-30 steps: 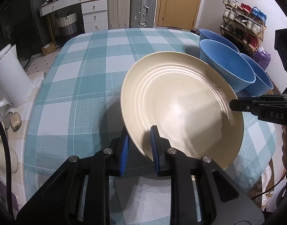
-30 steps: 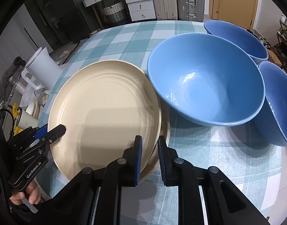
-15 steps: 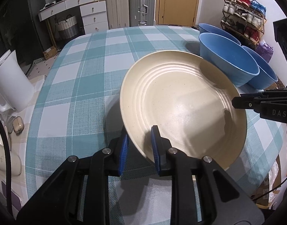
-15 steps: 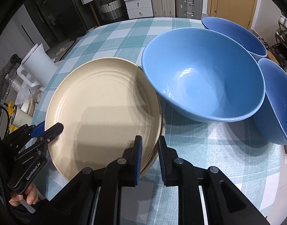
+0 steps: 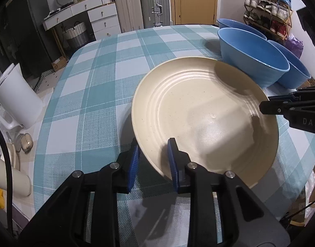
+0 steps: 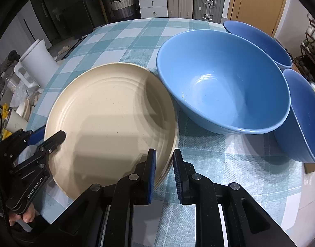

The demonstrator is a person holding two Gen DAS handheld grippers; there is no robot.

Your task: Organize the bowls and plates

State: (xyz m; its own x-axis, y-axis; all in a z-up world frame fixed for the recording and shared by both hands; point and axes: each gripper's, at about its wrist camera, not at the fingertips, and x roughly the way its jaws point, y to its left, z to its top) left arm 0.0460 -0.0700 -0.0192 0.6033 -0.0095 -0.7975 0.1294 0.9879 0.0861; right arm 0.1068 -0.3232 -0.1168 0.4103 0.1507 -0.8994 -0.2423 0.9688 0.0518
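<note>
Both grippers straddle opposite rims of the cream plates [image 6: 108,113], which sit as a stack on the checked tablecloth [image 5: 99,86], near the front edge, just left of the blue bowls. Left gripper [image 5: 152,160]: one blue pad under the rim, the other over it, plate edge between them; jaws look pinched on the upper plate, though contact at the lower pad is hidden. Right gripper [image 6: 164,170]: rim of the stack sits between the pads with visible daylight on the outer side, so jaws parted, not yet clamped. A second rim shows under the top plate in the right view; count below that cannot be told. Risks, judged: (1) only the top plate caught on one side and both on the other, so a lift would tilt and shear the stack; (2) thin rim grip on smooth ware may slip under weight; (3) the plate rim is touching or nearly touching the nearest bowl [image 6: 223,82], so sideways motion could shove it into the other two bowls [image 6: 258,39] [image 6: 303,115] near the table's right edge; (4) uneven lift between hands would tip the plate. Legible writing: "GenRobot.AI" on the left gripper's body in the right view; "DAS", cut off, on the right gripper's finger in the left view. No marks readable on the crockery.
</note>
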